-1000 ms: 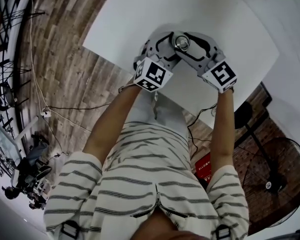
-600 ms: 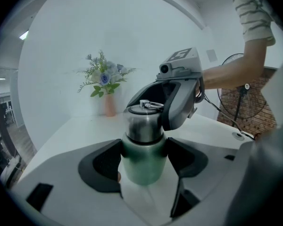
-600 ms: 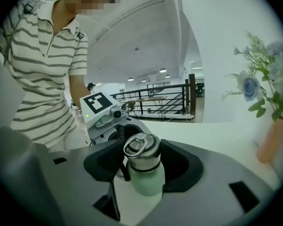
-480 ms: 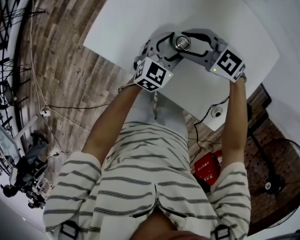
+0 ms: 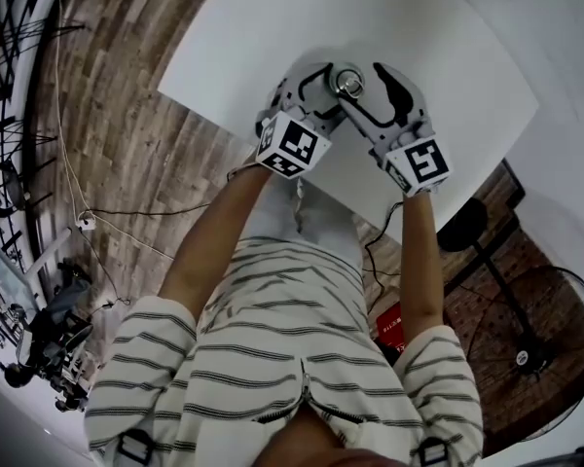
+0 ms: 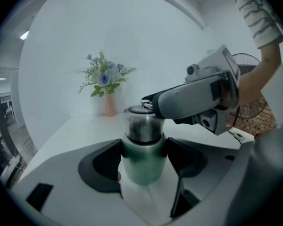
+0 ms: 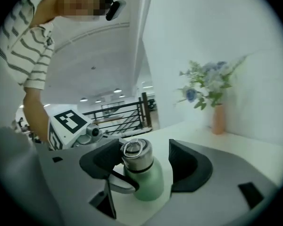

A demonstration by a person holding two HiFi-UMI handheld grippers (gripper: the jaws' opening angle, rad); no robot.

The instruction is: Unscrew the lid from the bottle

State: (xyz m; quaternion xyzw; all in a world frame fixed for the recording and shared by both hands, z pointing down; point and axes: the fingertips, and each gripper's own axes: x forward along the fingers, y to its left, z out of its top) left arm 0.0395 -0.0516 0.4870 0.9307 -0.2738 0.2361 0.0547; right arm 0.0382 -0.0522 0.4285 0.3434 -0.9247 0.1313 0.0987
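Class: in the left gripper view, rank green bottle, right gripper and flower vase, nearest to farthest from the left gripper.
1. Green bottle: gripped between the jaws, centre.
2. Right gripper: just behind, from the right; its jaws have just been opening, lid between them.
3. Flower vase: far back, left.

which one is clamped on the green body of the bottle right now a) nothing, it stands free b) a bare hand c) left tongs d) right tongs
c: in the left gripper view the left tongs press on both sides of the green bottle; the right tongs have just been opening and stand apart around the steel lid, with a clear gap on one side.
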